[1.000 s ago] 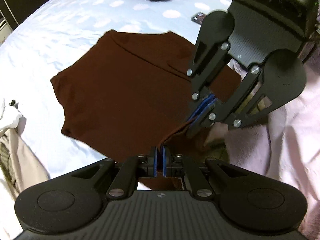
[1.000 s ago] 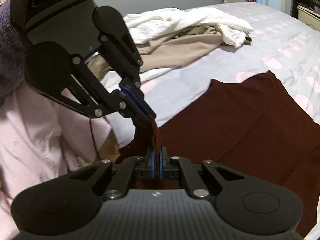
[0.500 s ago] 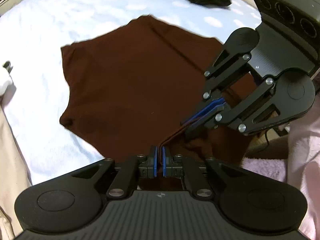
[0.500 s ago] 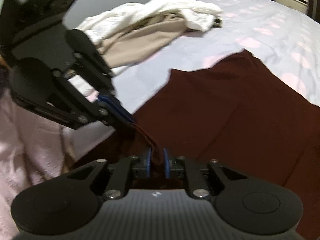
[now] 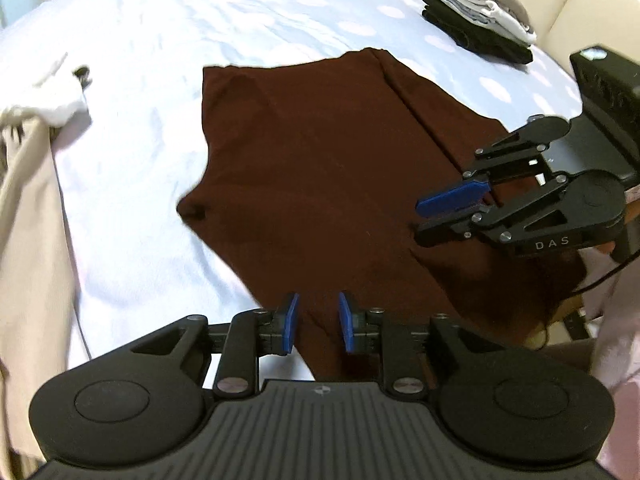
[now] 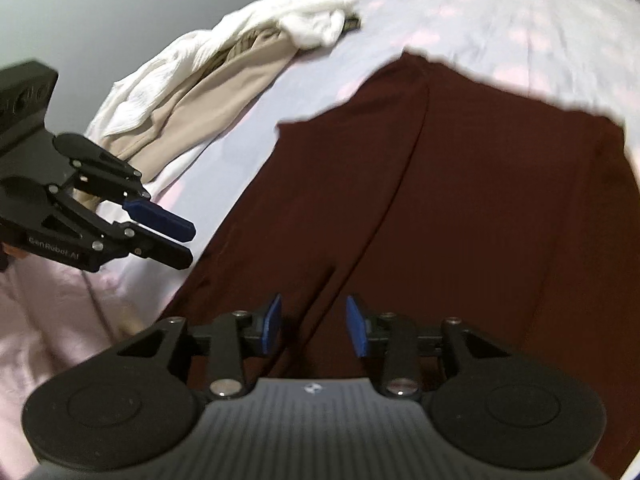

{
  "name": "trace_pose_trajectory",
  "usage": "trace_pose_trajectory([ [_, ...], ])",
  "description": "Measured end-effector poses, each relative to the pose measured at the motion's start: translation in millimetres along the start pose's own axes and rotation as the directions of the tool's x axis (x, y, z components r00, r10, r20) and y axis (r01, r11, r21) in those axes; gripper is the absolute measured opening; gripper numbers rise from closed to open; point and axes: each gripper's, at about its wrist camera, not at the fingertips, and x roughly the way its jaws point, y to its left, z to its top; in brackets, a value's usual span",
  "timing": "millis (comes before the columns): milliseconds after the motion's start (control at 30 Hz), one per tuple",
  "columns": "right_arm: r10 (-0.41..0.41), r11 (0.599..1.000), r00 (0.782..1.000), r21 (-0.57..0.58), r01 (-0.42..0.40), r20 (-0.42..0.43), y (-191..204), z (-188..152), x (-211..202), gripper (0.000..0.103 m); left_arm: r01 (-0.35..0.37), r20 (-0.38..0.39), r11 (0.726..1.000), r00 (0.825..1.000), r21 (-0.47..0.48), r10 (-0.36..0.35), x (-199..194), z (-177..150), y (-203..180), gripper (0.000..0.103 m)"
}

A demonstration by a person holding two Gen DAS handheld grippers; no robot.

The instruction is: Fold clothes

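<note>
A dark maroon garment (image 5: 320, 168) lies spread flat on a bed (image 5: 168, 32) covered by a pale blue sheet dotted with soft white spots, its near hem reaching the edge of the mattress below two handheld grippers. The cloth is smooth and matte, with one long lengthwise crease running toward the far edge and a small bunched corner on its left side. The left gripper (image 5: 318, 322) hovers over the near hem with its blue-padded fingers parting, the fabric lying loose beneath the gap and not pinched. The right gripper (image 6: 314, 330), seen from the left wrist camera off to the right (image 5: 444, 216), is likewise spreading its fingers above the cloth, nothing clamped between them. At the far right corner of the bed sits a neat stack of folded clothes (image 5: 480, 20), black at the bottom, white and grey-beige above, next to a cream-coloured panel (image 5: 580, 12). On the bed's left side an unfolded heap waits: a crinkled white garment (image 6: 248, 36) draped over a beige one (image 6: 224, 84). A pink, fleecy fabric (image 6: 48, 320) fills the foreground near the person holding the grippers, and a plain grey wall (image 6: 120, 8) rises behind the bed.
</note>
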Motion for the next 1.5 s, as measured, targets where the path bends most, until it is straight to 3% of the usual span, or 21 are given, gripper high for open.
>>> trace_pose_trajectory([
  [233,0.166,0.981,0.982,0.117,-0.155,-0.094,16.3,-43.2,-4.1,0.04,0.091,-0.063,0.993,0.993,-0.072,-0.096,-11.7,-47.4,-12.3,0.025],
  [400,0.181,0.977,0.968,0.145,-0.157,-0.173,30.1,-69.2,10.1,0.04,0.117,-0.131,0.985,0.982,-0.124,-0.134,-8.7,-69.9,-20.2,0.028],
  [533,0.19,0.968,0.969,0.192,-0.158,-0.158,29.1,-73.7,13.9,0.039,0.139,-0.153,0.977,0.975,-0.164,-0.164,-0.2,-75.1,-19.2,0.032],
  [633,0.2,0.961,0.968,0.224,-0.163,-0.152,26.2,-73.4,15.3,0.032,0.12,-0.177,0.978,0.973,-0.168,-0.149,7.8,-76.8,-18.9,0.035],
  [667,0.206,0.958,0.967,0.235,-0.167,-0.152,24.6,-73.1,15.5,0.02,0.12,-0.18,0.979,0.972,-0.166,-0.15,9.6,-76.4,-18.8,0.035],
  [700,0.212,0.954,0.966,0.246,-0.171,-0.151,22.9,-72.9,15.6,0.012,0.12,-0.182,0.979,0.972,-0.164,-0.15,11.4,-75.9,-18.8,0.034],
  [733,0.218,0.951,0.964,0.257,-0.174,-0.151,21.3,-72.7,15.7,0.011,0.121,-0.185,0.979,0.971,-0.161,-0.15,13.3,-75.5,-18.8,0.031],
  [800,0.236,0.942,0.962,0.276,-0.191,-0.14,20.2,-70.7,13.6,0.007,0.12,-0.191,0.981,0.97,-0.155,-0.149,15.3,-76.2,-19.7,0.011],
  [900,0.265,0.929,0.957,0.297,-0.22,-0.121,20.7,-69.0,8.7,0.007,0.124,-0.181,0.98,0.972,-0.153,-0.151,10.8,-76.9,-22.2,0.004],
  [1100,0.294,0.924,0.948,0.292,-0.249,-0.124,26.8,-65.9,14.4,0.006,0.142,-0.12,0.975,0.979,-0.169,-0.164,-23.5,-83.5,-21.2,0.003],
  [1333,0.229,0.951,0.957,0.25,-0.181,-0.178,34.1,-62.9,34.7,0.007,0.083,-0.184,0.98,0.976,-0.181,-0.117,-8.0,-88.1,-27.3,0.003],
  [1433,0.189,0.968,0.963,0.204,-0.149,-0.19,43.1,-61.5,33.6,0.012,0.077,-0.202,0.978,0.972,-0.196,-0.117,1.3,-89.0,-22.9,0.004],
  [1500,0.174,0.975,0.966,0.171,-0.142,-0.189,48.4,-62.3,29.0,0.025,0.064,-0.202,0.976,0.974,-0.207,-0.106,-0.3,-90.2,-20.3,0.006],
])
